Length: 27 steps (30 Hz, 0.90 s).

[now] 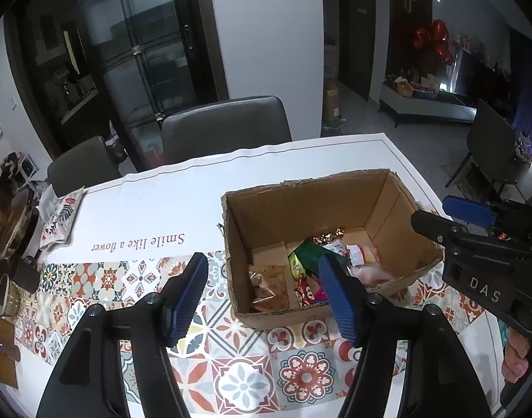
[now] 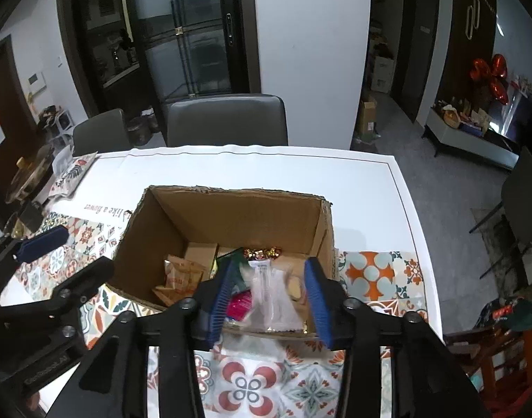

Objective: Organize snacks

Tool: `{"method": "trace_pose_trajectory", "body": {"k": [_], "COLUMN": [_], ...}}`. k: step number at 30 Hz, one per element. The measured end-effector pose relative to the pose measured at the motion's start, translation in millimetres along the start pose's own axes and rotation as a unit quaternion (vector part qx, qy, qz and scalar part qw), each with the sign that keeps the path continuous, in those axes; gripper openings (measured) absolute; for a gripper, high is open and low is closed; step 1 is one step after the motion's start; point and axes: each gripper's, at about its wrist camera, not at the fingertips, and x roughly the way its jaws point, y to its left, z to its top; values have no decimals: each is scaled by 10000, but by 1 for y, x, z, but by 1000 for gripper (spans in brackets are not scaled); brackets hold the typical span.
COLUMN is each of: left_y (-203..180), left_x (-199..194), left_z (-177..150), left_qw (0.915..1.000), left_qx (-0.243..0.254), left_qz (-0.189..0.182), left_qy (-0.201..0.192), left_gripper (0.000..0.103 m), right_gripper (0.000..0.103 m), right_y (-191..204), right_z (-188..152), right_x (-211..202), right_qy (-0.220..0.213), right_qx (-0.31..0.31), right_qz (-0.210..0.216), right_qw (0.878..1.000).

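Snacks (image 1: pixel 301 271) lie loose on the floor of an open cardboard box (image 1: pixel 335 205), which stands on the bench (image 1: pixel 182 205) toward its 3 o'clock end in the left wrist view, partly on a patterned tile runner (image 1: pixel 245 376) and partly on white cloth printed with "Smile like a flower" (image 1: pixel 138 242). Two grey chairs (image 1: pixel 227 125) stand at the bench's 12 o'clock edge. Inside the box, tan packets (image 2: pixel 180 275) sit at 9 o'clock in the right wrist view, a green packet (image 1: pixel 313 254) near the middle, gold-wrapped sweets (image 2: pixel 262 253) against the far wall at 12 o'clock, and a clear bag (image 2: pixel 273 299) by the near wall at 6 o'clock. The left claw (image 1: pixel 264 299) hovers released over the box's near left corner, nothing between its blue pads (image 1: pixel 185 296). The right claw (image 2: pixel 271 303) hangs over the near wall with its jaws apart; the clear bag shows between them, with neither pad touching it.
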Motion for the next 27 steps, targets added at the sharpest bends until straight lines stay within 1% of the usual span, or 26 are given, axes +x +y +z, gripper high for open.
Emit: {"method": "trace_pose_trajectory", "body": {"k": [5, 7, 9, 11, 13, 15, 16, 18, 20, 21, 22, 24, 27], "left_y": [0, 0, 0, 0, 0, 0, 0, -1, -4, -5, -7, -10, -14], "left_x": [-6, -10, -16, -23, -32, -42, -47, -55, -62, -66, -69, -76, -85], "left_z": [-9, -14, -20, -25, -31, -40, -45, -53, -64, -70, -75, -88, -103], "left_qw": [10000, 9999, 9997, 9992, 9984, 9969, 9961, 9948, 9932, 9922, 9915, 9892, 9870], "left_qx": [0, -21, -34, -77, -106, -148, -153, -189, -183, -179, -177, -192, -244], "left_qz": [29, 38, 82, 180, 252, 363, 395, 428, 473, 521, 551, 616, 634], "left_qy": [-82, -130, -227, -349, -494, -682, -775, -905, -1052, -1119, -1169, -1318, -1454], "left_gripper": [65, 66, 68, 70, 72, 77, 79, 86, 89, 91, 92, 97, 99], "right_gripper": [44, 53, 59, 60, 68, 74, 75, 76, 79, 84, 85, 85, 85], "right_y": [1, 2, 3, 4, 2, 0, 0, 0, 0, 0, 1, 0, 0], "right_z": [-10, -17, -21, -29, -36, -44, -47, -57, -68, -74, -81, -93, -111], "right_x": [-7, -12, -16, -24, -31, -41, -44, -52, -60, -63, -65, -70, -74], "right_qy": [-49, -108, -199, -314, -423, -610, -677, -820, -948, -1020, -1068, -1160, -1234], "right_qx": [-22, -38, -46, -45, -9, 71, 85, 96, 126, 146, 133, 136, 212], "right_qz": [-6, -72, -88, -138, -177, -261, -298, -354, -337, -319, -312, -272, -181], "right_qw": [10000, 9999, 9998, 9994, 9989, 9978, 9972, 9960, 9948, 9942, 9937, 9928, 9920]}}
